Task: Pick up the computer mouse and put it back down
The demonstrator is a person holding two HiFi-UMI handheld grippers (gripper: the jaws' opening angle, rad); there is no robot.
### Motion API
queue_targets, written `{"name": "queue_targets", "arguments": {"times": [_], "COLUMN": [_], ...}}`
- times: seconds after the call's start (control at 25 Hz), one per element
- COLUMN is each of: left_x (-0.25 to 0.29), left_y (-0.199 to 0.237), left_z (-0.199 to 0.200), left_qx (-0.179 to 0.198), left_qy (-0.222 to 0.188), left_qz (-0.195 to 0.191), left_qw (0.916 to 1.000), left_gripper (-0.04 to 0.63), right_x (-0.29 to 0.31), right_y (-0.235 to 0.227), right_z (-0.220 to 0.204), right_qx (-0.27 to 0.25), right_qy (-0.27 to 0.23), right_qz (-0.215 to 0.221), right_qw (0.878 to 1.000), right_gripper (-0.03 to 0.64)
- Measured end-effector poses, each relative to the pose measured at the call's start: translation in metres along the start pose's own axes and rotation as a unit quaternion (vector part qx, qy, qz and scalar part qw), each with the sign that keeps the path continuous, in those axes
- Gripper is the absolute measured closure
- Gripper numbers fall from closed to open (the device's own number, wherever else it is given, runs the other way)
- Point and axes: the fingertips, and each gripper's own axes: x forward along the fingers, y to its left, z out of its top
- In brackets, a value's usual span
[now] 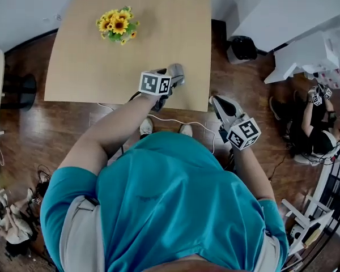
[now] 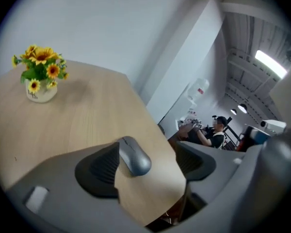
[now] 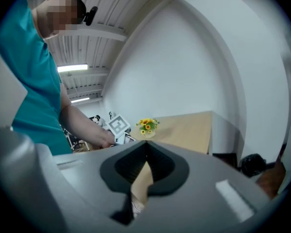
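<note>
A grey computer mouse [image 2: 132, 157] lies on the light wooden table [image 2: 77, 120] close to its near right corner. My left gripper [image 2: 148, 164] is open around it: the mouse sits against the left pad [image 2: 99, 171], and a strip of bare table separates it from the right one. In the head view the mouse [image 1: 176, 72] shows just past the left gripper [image 1: 171, 83]. My right gripper [image 1: 216, 102] hangs off the table's right edge over the floor. Its jaws [image 3: 145, 152] are shut with nothing held.
A small pot of yellow flowers [image 1: 118, 24] stands at the far left of the table. A white cable [image 1: 181, 120] runs over the wooden floor below the near edge. A black bag [image 1: 243, 47] and a seated person [image 1: 311, 123] are to the right.
</note>
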Motion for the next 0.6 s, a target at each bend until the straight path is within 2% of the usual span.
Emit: {"name": "queue_targets", "arguments": {"times": [0.12,0.24,0.36,0.6], "left_x": [0.025,0.044,0.06,0.081], "left_y": [0.019,0.03,0.033,0.041], "left_z": [-0.013,-0.022,-0.027,-0.031], "left_qx": [-0.028,-0.045,-0.056,-0.043], "left_qy": [0.034,0.054,0.069,0.105], "left_qz": [0.031,0.056,0.071,0.099], "left_qw": [0.9986,0.996,0.9936,0.9886], "left_gripper": [0.181,0.147,0.127,0.124], "right_x": [-0.007,-0.013,-0.02,-0.037], "right_y": [-0.003,-0.007,-0.009,-0.018], "right_z": [-0.008,-0.017,-0.022,-0.029], "right_qx": [0.008,0.014,0.018,0.03], "right_qy": [0.003,0.005,0.006,0.006], "right_qz": [-0.001,-0.004,-0.007,-0.024], "right_qw": [1.0,1.0,1.0,0.999], "right_gripper": [0.615,0.615,0.615,0.615]}}
